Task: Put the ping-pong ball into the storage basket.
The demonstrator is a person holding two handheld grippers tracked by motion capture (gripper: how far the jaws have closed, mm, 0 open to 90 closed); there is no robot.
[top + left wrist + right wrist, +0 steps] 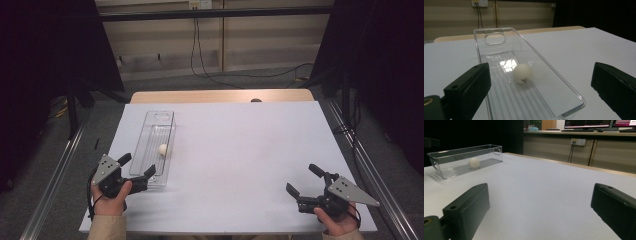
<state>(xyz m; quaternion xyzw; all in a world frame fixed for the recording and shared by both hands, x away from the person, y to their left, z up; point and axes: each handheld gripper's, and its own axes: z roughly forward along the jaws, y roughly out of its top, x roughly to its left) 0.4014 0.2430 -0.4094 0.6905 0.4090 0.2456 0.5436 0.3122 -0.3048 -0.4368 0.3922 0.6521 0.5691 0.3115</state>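
Note:
A long clear plastic tray (155, 120) lies on the white table top at the left, and a white ball (163, 149) rests inside it. From the left gripper view the ball (523, 73) lies mid-tray (496, 40) beyond the jaws. My left gripper (137, 165) is open at the tray's near end, holding nothing. My right gripper (304, 179) is open near the front right of the table, empty, far from the tray. The right gripper view has the tray (439, 166) and ball (474, 162) far off at the left.
The white table top (240, 150) ends in a wooden strip (200, 96) at the far edge, with a small dark object (256, 100) on it. Metal rails (55, 175) run along both sides. Cables (210, 75) lie on the floor behind.

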